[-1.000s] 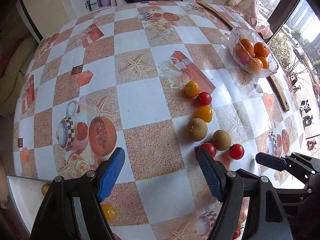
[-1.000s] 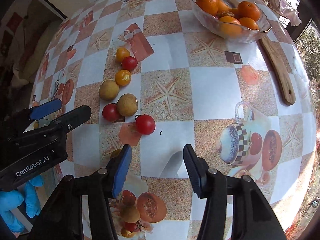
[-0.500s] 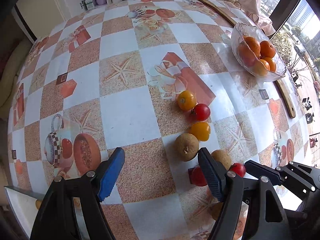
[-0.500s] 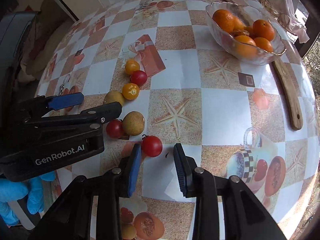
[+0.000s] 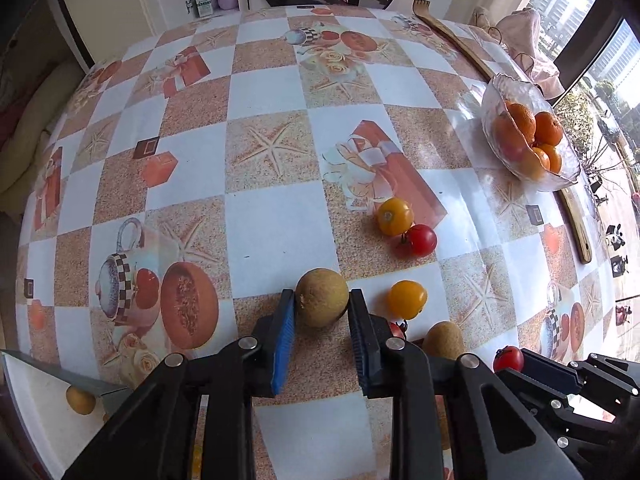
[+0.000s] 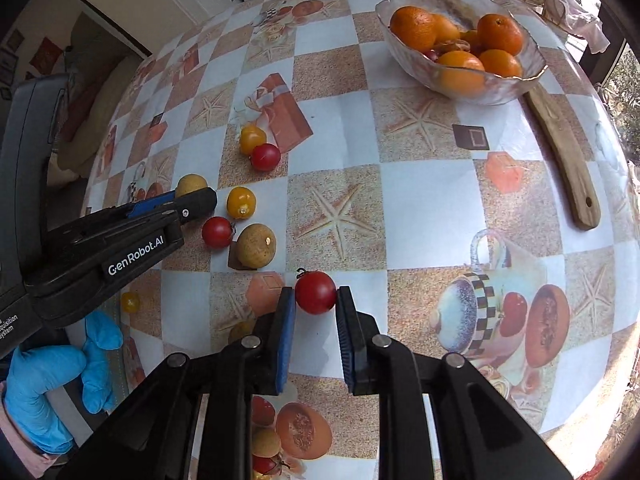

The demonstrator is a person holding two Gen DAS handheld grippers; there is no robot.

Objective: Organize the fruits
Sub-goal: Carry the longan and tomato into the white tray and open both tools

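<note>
Brown fruit: round, tan, matt skin [image 5: 322,297]; sits on the desk [image 5: 276,224] between the pads of the left tool [image 5: 322,332], both pads touching or all but touching its sides.
Red tomato: smooth, glossy, green stalk at top [image 6: 315,292]; sits on the desk between the pads of the right tool [image 6: 316,330], pads closed to its width.
Left tool: narrowed onto the brown fruit; grip appears made, fruit not lifted.
Right tool: narrowed onto the red tomato; grip appears made, tomato not lifted.
Step in hand: judged as a double pick-up, one fruit per tool.
Next move: calls for a straight lift clear of neighbours, gentle pressure on the tomato.
Neighbours: second brown fruit [image 6: 256,245], second red tomato [image 6: 217,232], yellow tomato [image 6: 241,202] just beside; another yellow and red pair [image 6: 259,148] farther off.
Surroundings: glass bowl [image 6: 516,80] of oranges [image 6: 460,40] well apart; a likely destination, not certain.
</note>
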